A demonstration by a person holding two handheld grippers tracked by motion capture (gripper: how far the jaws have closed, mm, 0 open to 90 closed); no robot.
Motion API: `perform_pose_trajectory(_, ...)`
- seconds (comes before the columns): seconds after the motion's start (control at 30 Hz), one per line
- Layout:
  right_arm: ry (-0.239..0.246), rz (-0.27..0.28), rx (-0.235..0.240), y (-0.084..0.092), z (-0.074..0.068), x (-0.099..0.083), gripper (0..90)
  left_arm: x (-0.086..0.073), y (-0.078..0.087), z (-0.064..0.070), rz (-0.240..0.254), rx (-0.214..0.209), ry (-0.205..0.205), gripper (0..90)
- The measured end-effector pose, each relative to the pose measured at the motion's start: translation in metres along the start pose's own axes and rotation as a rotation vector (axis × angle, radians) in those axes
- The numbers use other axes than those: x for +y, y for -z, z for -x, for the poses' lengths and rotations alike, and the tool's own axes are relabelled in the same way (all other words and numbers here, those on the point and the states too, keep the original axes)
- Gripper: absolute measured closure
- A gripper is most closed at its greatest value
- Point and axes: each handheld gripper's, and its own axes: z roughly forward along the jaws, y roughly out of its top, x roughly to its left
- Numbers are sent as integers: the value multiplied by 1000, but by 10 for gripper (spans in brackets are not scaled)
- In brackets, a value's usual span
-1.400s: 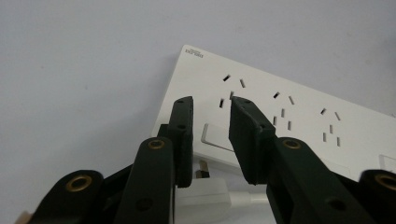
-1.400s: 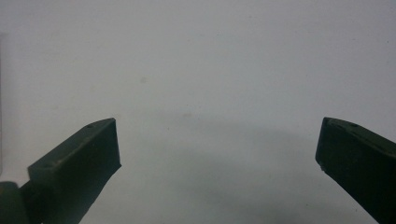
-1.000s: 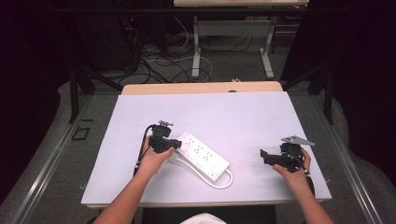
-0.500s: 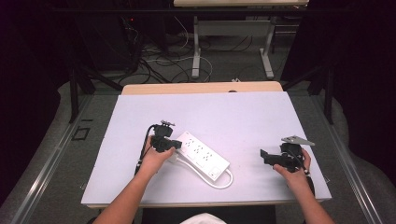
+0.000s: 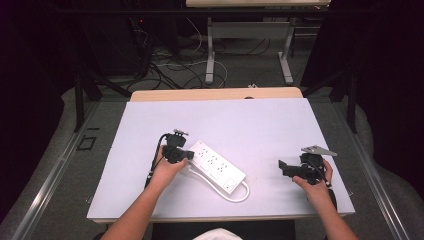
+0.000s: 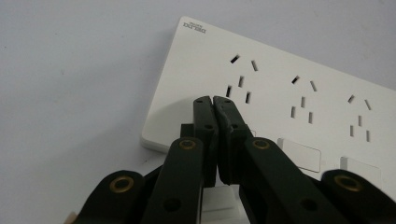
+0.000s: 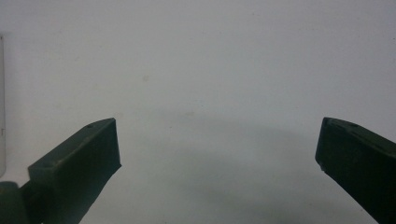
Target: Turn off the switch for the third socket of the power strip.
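Hovering left gripper [image 6: 214, 100] (jaws just closed, empty) over power strip [image 6: 299, 93] | right gripper [image 7: 217, 140] wide open, empty

Tabletop bright, surroundings v. dark, soft shadows, close-ups slightly blurry

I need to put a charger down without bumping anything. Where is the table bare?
The far half of the table, beyond the power strip, is bare, as is the stretch between it and the right claw. It is crowded around the left claw, poised shut over the strip.
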Motion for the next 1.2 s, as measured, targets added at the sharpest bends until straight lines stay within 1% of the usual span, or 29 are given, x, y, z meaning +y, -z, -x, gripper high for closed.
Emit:
perform_pose_trajectory(0.3, 0, 0, 0, 0, 0, 0, 0, 0, 0, 0, 5, 2, 1, 897)
perform_pose_trajectory(0.37, -3, -3, 0, 0, 0, 0, 0, 0, 0, -1, 2, 3, -11, 897)
perform_pose_trajectory(0.47, -3, -2, 0, 0, 0, 0, 0, 0, 0, 0, 5, 2, 1, 897)
perform_pose_trajectory(0.6, 1, 1, 1, 0, 0, 0, 0, 0, 0, -1, 0, -1, -3, 897)
perform_pose_trajectory(0.67, -3, -3, 0, 0, 0, 0, 0, 0, 0, -1, 2, 4, -7, 897)
perform_pose_trajectory(0.73, -1, -1, 2, 0, 0, 0, 0, 0, 0, -1, 4, 1, -3, 897)
perform_pose_trajectory(0.8, 0, 0, 3, 0, 0, 0, 0, 0, 0, -2, 2, -1, -12, 897)
perform_pose_trajectory(0.87, -4, -3, 2, 0, -1, 0, 0, 0, 0, -1, 4, -3, -2, 898)
perform_pose_trajectory(0.93, -6, 4, -4, -1, -1, 0, 0, 0, 0, -1, 3, -5, -3, 899)
perform_pose_trajectory(0.97, -4, -2, 5, 0, -1, 0, 0, 0, 0, -1, 6, -3, -3, 899)
perform_pose_trajectory(1.07, -4, -2, 5, 0, -1, 0, 0, 0, -1, -1, 10, -4, 2, 899)
perform_pose_trajectory(1.1, -4, -2, 5, 0, -1, 0, 0, 0, -1, -2, 5, 0, -7, 900)
perform_pose_trajectory(1.13, -7, -3, 5, 0, -1, 0, 0, 0, -1, -2, 5, 0, -7, 900)
perform_pose_trajectory(1.17, -7, -3, 5, 0, -1, 0, 0, -1, -2, -2, -2, -1, 8, 900)
perform_pose_trajectory(1.2, -7, -2, 3, 0, -1, 0, 0, -1, -2, -2, 0, -1, 6, 900)
